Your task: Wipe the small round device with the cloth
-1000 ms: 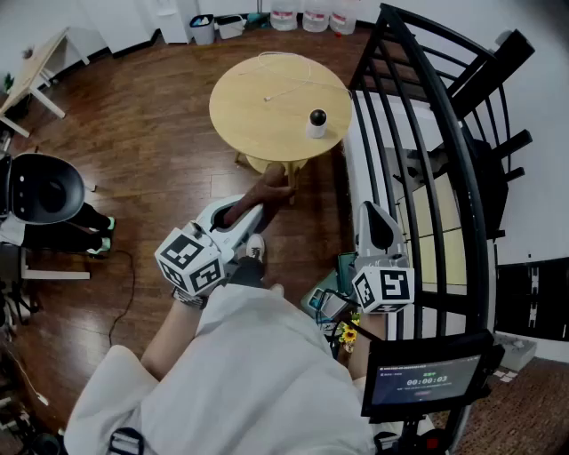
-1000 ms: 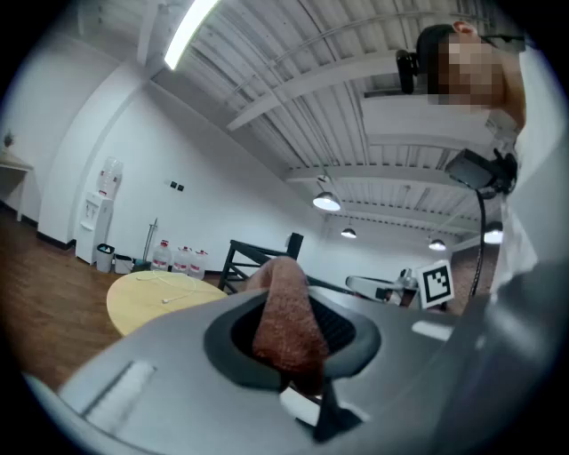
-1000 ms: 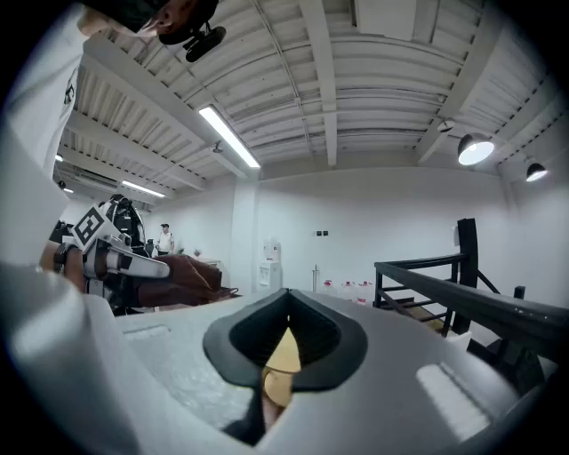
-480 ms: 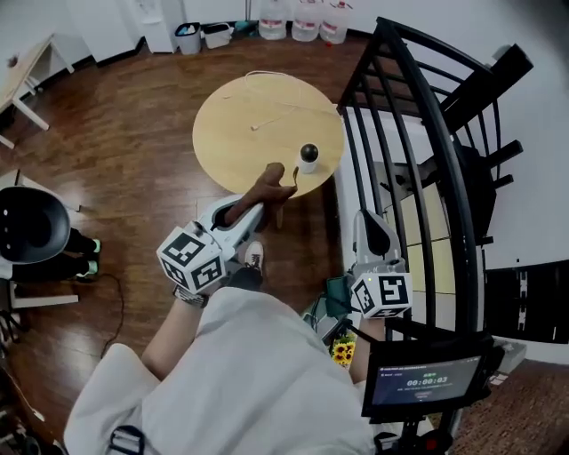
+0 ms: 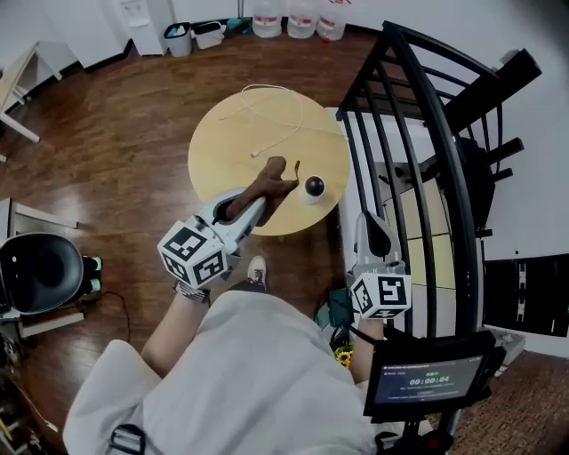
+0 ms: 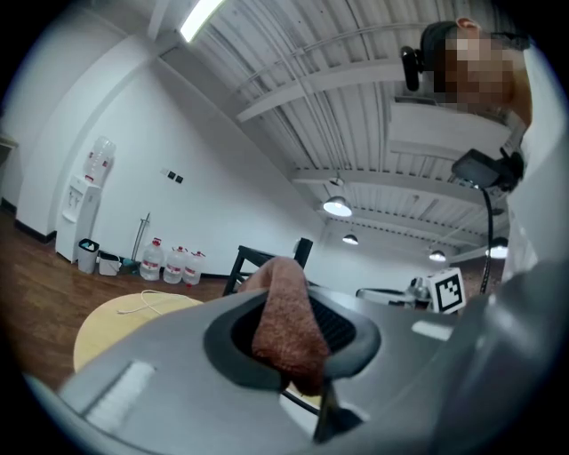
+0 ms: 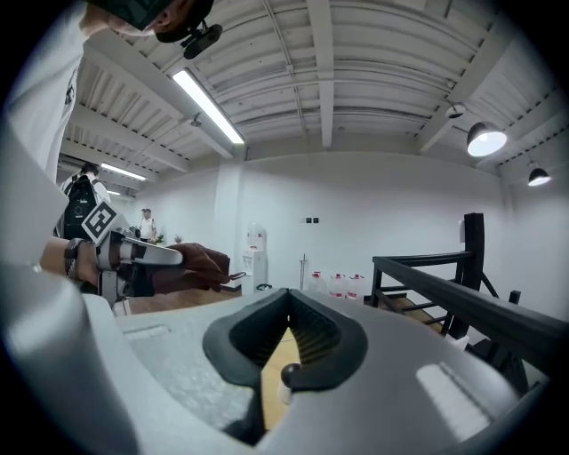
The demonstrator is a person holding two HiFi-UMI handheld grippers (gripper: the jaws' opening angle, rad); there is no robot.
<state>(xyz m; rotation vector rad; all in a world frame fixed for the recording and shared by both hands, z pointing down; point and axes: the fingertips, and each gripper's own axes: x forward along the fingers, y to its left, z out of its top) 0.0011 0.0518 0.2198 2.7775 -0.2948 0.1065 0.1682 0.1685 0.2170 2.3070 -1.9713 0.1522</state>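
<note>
The small round device [image 5: 314, 187], a black ball on a white base, stands near the front right edge of the round wooden table [image 5: 227, 151]. My left gripper [image 5: 255, 203] is shut on a brown cloth [image 5: 269, 185], which hangs over the table's front edge just left of the device. In the left gripper view the cloth [image 6: 284, 324] fills the gap between the jaws. My right gripper [image 5: 374, 227] is shut and empty, held off the table's right side by the railing. Through its closed jaws [image 7: 289, 331] the device [image 7: 286, 380] shows small ahead.
A white cable [image 5: 269, 111] loops across the far part of the table. A black metal railing [image 5: 427, 142] runs close along the right. Water bottles [image 5: 302, 19] stand by the far wall, a black chair [image 5: 40, 271] at the left, a small screen [image 5: 427, 384] at the lower right.
Both grippers have moved forward toward the table. The cloth, earlier short of the table's edge, now hangs over it beside the device. Both jaws stayed shut.
</note>
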